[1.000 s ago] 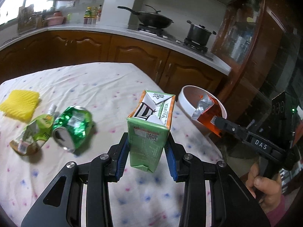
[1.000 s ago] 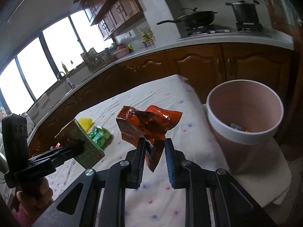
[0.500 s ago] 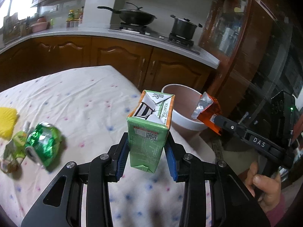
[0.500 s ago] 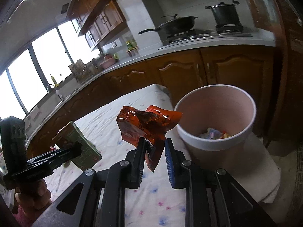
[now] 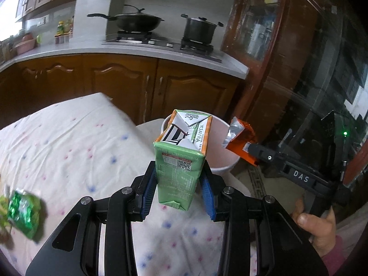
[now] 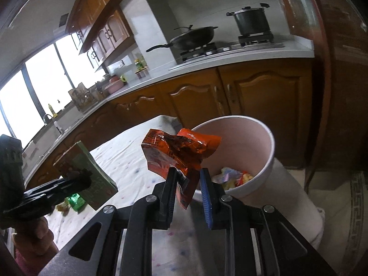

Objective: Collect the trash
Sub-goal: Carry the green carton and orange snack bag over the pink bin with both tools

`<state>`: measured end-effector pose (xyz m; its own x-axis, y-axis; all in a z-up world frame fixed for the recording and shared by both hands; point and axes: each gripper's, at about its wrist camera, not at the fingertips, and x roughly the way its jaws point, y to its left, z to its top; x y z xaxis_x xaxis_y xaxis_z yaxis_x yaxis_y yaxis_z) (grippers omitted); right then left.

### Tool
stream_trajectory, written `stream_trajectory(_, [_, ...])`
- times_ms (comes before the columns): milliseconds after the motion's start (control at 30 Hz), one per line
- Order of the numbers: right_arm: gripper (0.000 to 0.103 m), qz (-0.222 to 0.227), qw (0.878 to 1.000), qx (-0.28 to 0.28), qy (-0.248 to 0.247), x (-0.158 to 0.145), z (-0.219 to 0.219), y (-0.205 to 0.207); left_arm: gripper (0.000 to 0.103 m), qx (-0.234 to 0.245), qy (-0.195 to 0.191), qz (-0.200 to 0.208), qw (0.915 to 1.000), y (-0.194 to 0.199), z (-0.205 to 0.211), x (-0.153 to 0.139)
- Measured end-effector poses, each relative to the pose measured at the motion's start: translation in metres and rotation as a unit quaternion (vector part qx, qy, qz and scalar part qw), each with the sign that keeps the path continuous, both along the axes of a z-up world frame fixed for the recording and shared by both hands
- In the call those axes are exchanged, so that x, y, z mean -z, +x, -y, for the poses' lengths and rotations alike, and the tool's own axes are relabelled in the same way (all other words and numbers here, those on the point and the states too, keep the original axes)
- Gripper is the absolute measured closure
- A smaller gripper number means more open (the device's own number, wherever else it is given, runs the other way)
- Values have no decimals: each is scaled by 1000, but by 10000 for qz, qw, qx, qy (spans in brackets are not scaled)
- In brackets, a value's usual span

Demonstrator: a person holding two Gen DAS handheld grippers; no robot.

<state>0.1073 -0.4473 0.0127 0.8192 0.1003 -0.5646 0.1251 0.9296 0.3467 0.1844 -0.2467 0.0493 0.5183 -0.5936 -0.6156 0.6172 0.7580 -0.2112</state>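
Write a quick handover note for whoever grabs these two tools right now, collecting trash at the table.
Left tool: shut on the green carton, held near the bin.
Right tool: shut on the orange wrapper, in front of the bin's mouth.
Done: some trash is already in the bin.
Left: drop both items in, then fetch the crushed green can and whatever lies beside it on the tablecloth.

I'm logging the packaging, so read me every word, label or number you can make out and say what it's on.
"DAS": on the right tool, along its body.
"YCE4T10A": on the green carton, top flap.
Carton's QR label and small print: too small to read.
Orange wrapper: print crumpled, unreadable.
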Motion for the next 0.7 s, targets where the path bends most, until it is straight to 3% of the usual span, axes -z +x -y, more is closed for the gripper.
stream_trajectory(267, [82, -43, 9998, 218, 1, 2, 29, 11, 68, 217, 162, -20, 9996, 27, 49, 2])
stream_trajectory(700, [82, -293, 9992, 260, -23, 14, 51, 37, 68, 413, 482, -383, 9973, 66, 105, 24])
